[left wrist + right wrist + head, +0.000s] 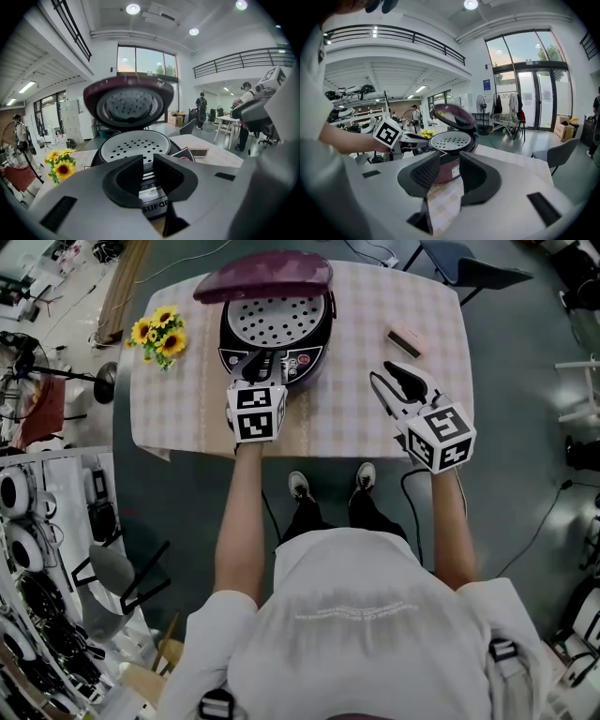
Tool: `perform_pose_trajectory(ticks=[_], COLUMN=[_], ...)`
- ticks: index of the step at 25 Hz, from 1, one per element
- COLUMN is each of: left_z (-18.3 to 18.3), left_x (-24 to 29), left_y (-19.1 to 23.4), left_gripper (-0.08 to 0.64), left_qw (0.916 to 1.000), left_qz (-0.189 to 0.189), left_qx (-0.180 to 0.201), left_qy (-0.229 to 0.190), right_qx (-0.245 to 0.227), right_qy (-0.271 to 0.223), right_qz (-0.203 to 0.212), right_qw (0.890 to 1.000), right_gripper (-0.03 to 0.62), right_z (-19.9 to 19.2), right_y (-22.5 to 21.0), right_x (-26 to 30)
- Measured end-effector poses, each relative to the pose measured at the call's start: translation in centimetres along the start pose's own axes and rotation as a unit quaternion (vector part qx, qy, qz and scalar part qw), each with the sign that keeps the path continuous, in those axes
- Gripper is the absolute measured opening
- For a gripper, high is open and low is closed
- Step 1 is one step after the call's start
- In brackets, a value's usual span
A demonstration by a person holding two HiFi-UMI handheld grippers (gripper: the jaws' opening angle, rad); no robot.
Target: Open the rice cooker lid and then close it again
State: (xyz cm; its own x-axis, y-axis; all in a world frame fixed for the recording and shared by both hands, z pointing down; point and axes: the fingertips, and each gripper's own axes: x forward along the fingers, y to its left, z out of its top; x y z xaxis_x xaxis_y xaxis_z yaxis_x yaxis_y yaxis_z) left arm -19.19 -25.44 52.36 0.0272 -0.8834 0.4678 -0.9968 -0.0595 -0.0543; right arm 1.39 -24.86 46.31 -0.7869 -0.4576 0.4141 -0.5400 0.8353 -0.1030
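- Rice cooker [277,329]: stands at the far middle of the table [366,418], on a checked cloth.
- Lid [264,277]: maroon, raised and tilted back behind the pot. The perforated white inner plate lies exposed below it. The left gripper view confirms the lid [129,101] standing open above the pot [136,145].
- Left gripper [260,367]: held at the cooker's front control panel, tips over the panel edge. Contact with the panel cannot be confirmed.
- Left gripper [147,161], own view: jaws stand slightly apart with a narrow gap. Nothing is held; only the cooker's front face shows through the gap.
- Right gripper [389,381]: sits over the cloth to the right of the cooker, clear of it, pointing toward the far side of the table.
- Right gripper [450,164], own view: jaws are parted by a narrow gap and empty. The cooker [452,145] and the cloth show beyond them.
- Sunflowers [159,334]: a small bunch lies at the far left of the table, apart from the cooker.
- Small pink block [405,340]: lies on the cloth to the cooker's right, beyond the right gripper.
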Motion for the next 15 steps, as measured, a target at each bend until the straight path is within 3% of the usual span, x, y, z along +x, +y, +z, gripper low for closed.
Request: perform_pose_trajectory(ticks=[15], left_z=[-0.1], left_x=[0.3], left_y=[0.1], left_gripper=[0.078], left_qw=[0.9998], left_qz=[-0.014], left_qx=[-0.014], left_qy=[0.002], right_qx=[0.009], right_qy=[-0.008], right_qz=[-0.003], right_qw=[1.0], right_gripper=[0.146], right_z=[0.2], right_y=[-0.5], right_x=[-0.6])
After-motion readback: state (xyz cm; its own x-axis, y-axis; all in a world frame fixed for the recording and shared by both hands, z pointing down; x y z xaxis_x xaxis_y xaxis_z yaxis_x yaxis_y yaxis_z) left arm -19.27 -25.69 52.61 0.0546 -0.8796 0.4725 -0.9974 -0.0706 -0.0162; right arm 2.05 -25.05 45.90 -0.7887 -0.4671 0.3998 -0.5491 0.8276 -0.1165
